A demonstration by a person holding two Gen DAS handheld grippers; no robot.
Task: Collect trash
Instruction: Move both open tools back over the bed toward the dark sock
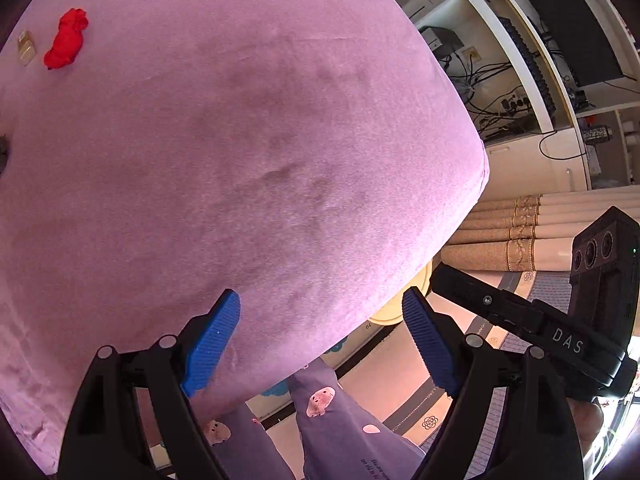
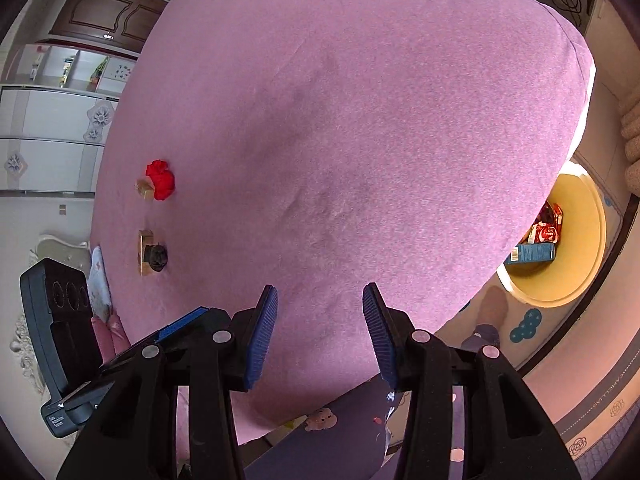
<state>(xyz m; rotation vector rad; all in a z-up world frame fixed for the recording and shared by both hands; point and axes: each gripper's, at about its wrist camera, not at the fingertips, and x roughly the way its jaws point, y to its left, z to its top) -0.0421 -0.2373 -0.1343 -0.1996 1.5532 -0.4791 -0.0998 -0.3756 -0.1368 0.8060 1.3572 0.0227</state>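
Red wad (image 2: 160, 180) lies far-left across pink bed (image 2: 360, 140), long axis along left edge. Left gripper (image 1: 320, 340) nearer (wide, empty); right gripper (image 2: 320, 332) half-open, empty.

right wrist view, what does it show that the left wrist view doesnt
Only the right wrist view: a yellow bin on the floor past the bed's edge, holding a blue box and red wrappers; a dark lump on a gold wrapper; white cabinets.

Only the left wrist view: a desk with a monitor and cables, and curtains.

Both: the pink bed, the red wad beside a small gold packet, and purple patterned trousers. Both grippers are empty.
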